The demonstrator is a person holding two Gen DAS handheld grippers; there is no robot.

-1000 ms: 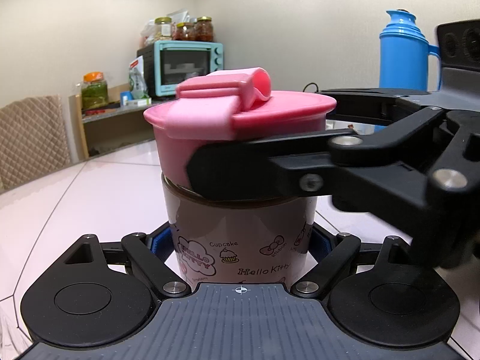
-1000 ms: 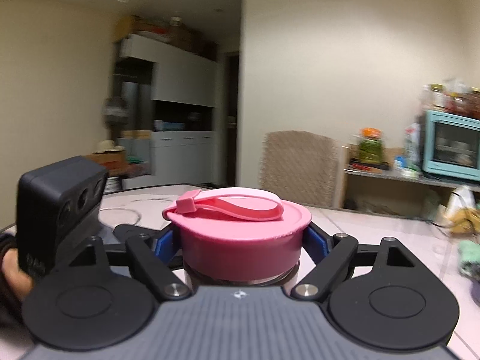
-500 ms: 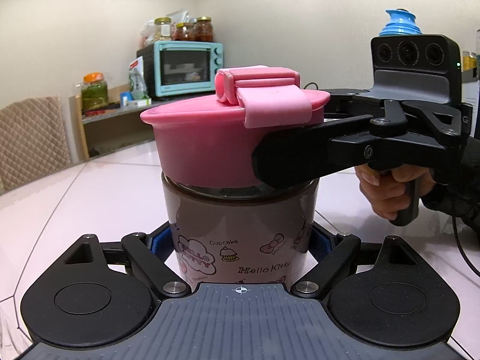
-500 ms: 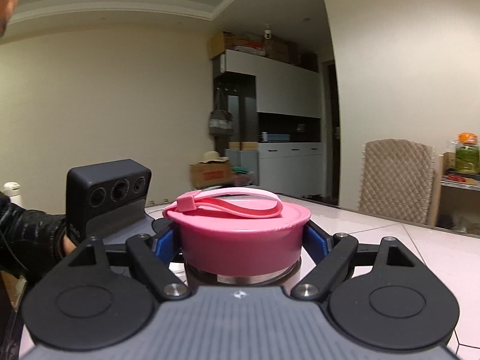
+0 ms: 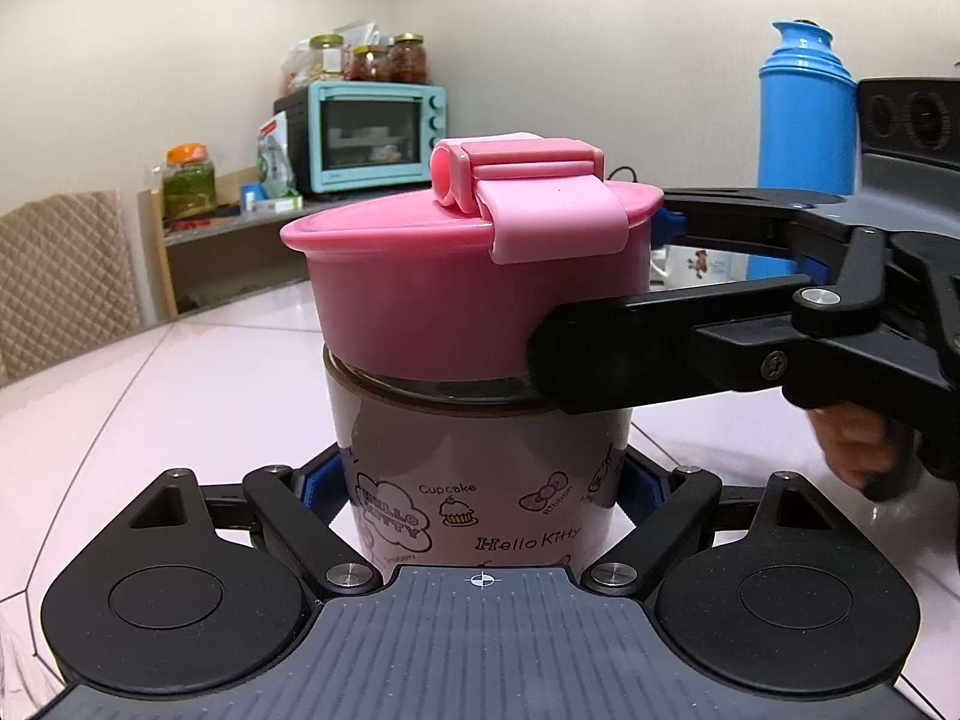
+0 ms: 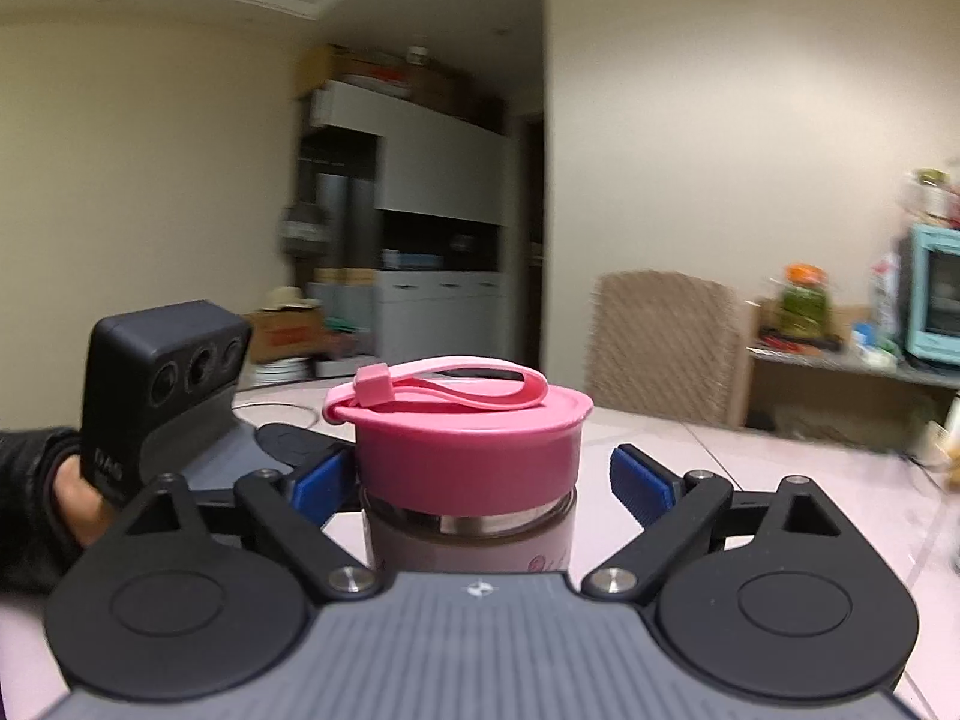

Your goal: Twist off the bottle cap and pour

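Left gripper (image 5: pixel 480 486) under my control clamps the brown printed Hello Kitty bottle (image 5: pixel 480 480) at its lower body, upright on the pale pink tabletop (image 5: pixel 180 372). Right gripper (image 6: pixel 474 474) is opening: its blue pads (image 6: pixel 642 480) stand clear of the round pink screw cap (image 6: pixel 462 450), which sits between them atop the bottle.

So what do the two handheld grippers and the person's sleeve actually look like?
Both grippers are matte black linkage frames with silver pivot screws, round black discs either side and a ribbed dark grey base with a small crosshair mark. The left gripper and right gripper carry blue finger pads. Each bears a dark camera block with three round lenses. The sleeve is black.
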